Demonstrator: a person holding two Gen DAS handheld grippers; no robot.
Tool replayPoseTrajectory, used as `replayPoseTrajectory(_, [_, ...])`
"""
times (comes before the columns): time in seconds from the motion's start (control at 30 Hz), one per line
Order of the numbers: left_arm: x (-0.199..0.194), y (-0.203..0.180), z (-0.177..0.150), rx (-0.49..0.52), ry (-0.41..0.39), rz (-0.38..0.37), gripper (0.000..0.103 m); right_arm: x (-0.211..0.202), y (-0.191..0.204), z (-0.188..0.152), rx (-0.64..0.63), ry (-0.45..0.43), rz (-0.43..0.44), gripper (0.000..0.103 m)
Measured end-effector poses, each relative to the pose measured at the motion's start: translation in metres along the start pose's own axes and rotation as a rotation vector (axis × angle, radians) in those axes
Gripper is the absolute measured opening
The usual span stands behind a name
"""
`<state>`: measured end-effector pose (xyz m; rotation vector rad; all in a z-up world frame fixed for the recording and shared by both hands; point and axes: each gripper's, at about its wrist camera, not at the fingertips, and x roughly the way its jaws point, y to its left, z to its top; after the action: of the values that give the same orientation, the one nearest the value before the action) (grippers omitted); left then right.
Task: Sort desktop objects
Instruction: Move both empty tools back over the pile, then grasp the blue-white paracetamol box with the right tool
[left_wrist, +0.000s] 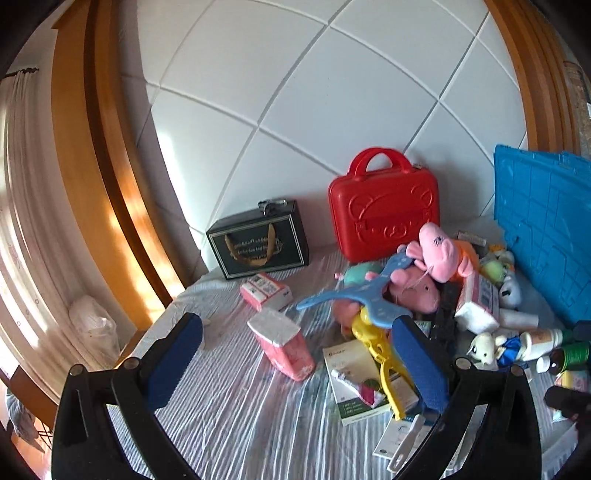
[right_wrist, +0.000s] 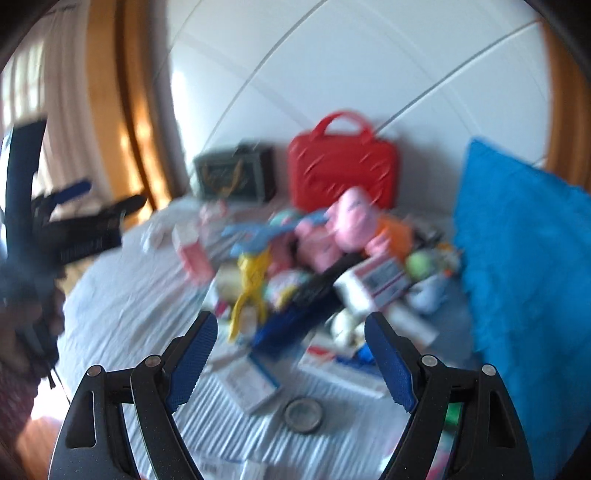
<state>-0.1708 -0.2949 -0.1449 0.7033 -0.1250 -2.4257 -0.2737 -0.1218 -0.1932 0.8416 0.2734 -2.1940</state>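
Note:
A cluttered pile lies on a striped cloth (left_wrist: 229, 398): pink plush pigs (left_wrist: 439, 254), a blue hanger (left_wrist: 354, 291), a yellow clip (left_wrist: 376, 350), pink tissue packs (left_wrist: 284, 343), boxes and small bottles. My left gripper (left_wrist: 295, 332) is open and empty, low over the cloth, with a pink tissue pack between its fingers' lines. My right gripper (right_wrist: 291, 325) is open and empty above the pile's near edge; its view is blurred. The left gripper also shows at the left of the right wrist view (right_wrist: 74, 225).
A red plastic case (left_wrist: 384, 203) and a dark gift box (left_wrist: 258, 240) stand against the white wall. A blue crate (left_wrist: 543, 229) stands at the right. A round metal lid (right_wrist: 303, 413) lies on the cloth. Wooden frame and curtain at left.

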Motion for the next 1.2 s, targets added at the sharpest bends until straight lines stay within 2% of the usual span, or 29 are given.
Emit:
replayPoseTrajectory(0.13, [0.02, -0.002, -0.034, -0.026, 0.08, -0.014, 0.103, 0.067, 0.023, -0.036, -0.135, 0.135, 0.12, 0.082])
replayPoseTrajectory(0.17, [0.025, -0.003, -0.041, -0.03, 0.105, -0.009, 0.103, 0.087, 0.027, -0.047, -0.161, 0.193, 0.154, 0.081])
replayPoseTrajectory(0.27, [0.033, -0.003, -0.061, -0.036, 0.148, -0.008, 0.103, 0.131, 0.034, -0.071, -0.225, 0.306, 0.2, 0.079])
replayPoseTrajectory(0.4, [0.041, 0.001, -0.084, -0.019, 0.184, -0.009, 0.103, 0.174, 0.039, -0.087, -0.273, 0.403, 0.265, 0.08])
replayPoseTrajectory(0.43, [0.044, 0.002, -0.089, -0.023, 0.197, -0.017, 0.103, 0.181, 0.042, -0.089, -0.3, 0.403, 0.267, 0.083])
replayPoseTrajectory(0.5, [0.052, 0.001, -0.099, -0.036, 0.232, -0.036, 0.103, 0.192, 0.048, -0.089, -0.333, 0.412, 0.287, 0.083])
replayPoseTrajectory(0.57, [0.056, -0.003, -0.104, -0.024, 0.25, -0.056, 0.103, 0.203, 0.053, -0.093, -0.353, 0.437, 0.27, 0.084])
replayPoseTrajectory(0.6, [0.058, -0.006, -0.105, -0.011, 0.25, -0.056, 0.103, 0.203, 0.057, -0.093, -0.384, 0.422, 0.256, 0.084])
replayPoseTrajectory(0.63, [0.06, -0.009, -0.105, 0.0, 0.25, -0.054, 0.103, 0.204, 0.062, -0.094, -0.417, 0.415, 0.236, 0.077])
replayPoseTrajectory(0.77, [0.068, -0.018, -0.1, 0.022, 0.241, -0.097, 0.103, 0.19, 0.063, -0.099, -0.391, 0.412, 0.253, 0.075])
replayPoseTrajectory(0.9, [0.077, -0.036, -0.1, 0.057, 0.248, -0.183, 0.103, 0.161, 0.053, -0.105, -0.327, 0.417, 0.247, 0.075])
replayPoseTrajectory(1.07, [0.091, -0.076, -0.097, 0.116, 0.241, -0.298, 0.103, 0.11, 0.031, -0.113, -0.264, 0.41, 0.17, 0.075])
replayPoseTrajectory(1.2, [0.102, -0.11, -0.088, 0.156, 0.225, -0.408, 0.103, 0.067, -0.003, -0.113, -0.158, 0.381, 0.097, 0.075])
